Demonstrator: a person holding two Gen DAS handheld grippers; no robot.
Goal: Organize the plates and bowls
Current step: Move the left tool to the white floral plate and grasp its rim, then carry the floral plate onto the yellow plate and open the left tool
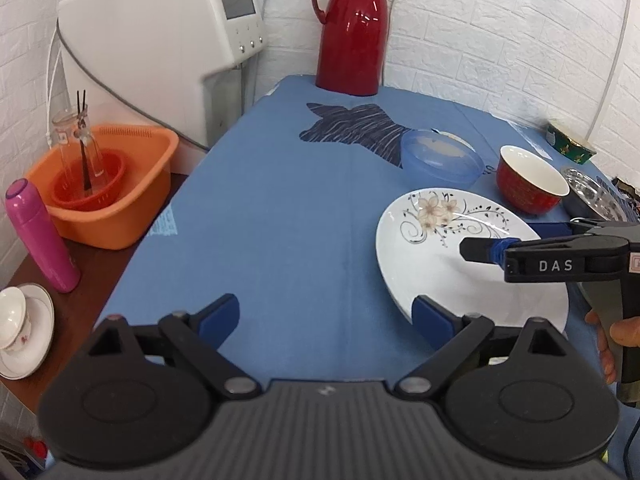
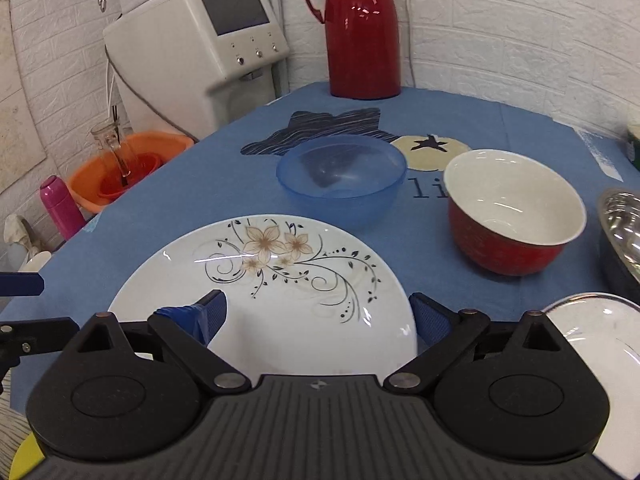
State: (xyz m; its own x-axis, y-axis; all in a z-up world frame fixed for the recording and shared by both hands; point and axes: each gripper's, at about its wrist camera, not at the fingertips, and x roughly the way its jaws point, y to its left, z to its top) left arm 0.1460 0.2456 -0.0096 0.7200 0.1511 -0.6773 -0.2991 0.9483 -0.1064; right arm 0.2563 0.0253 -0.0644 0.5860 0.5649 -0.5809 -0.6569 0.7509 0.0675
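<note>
A white plate with a flower pattern [image 1: 440,264] [image 2: 304,288] lies on the blue tablecloth [image 1: 280,220]. My right gripper [image 2: 320,318] [image 1: 500,240] is open and hovers low over the plate's near part, one finger on each side. My left gripper [image 1: 326,318] is open and empty over bare cloth, its right finger just beside the plate's near left rim. Behind the plate stand a translucent blue bowl [image 1: 440,160] [image 2: 340,176] and a red bowl with a white inside [image 1: 532,184] [image 2: 512,216].
A steel dish [image 1: 592,196] [image 2: 620,232] and another white plate [image 2: 600,336] sit at the right. A red thermos [image 1: 352,28] and a white appliance [image 1: 160,32] stand at the back. Left of the table are an orange basin [image 1: 104,184], pink bottle [image 1: 40,236] and teacup [image 1: 16,316].
</note>
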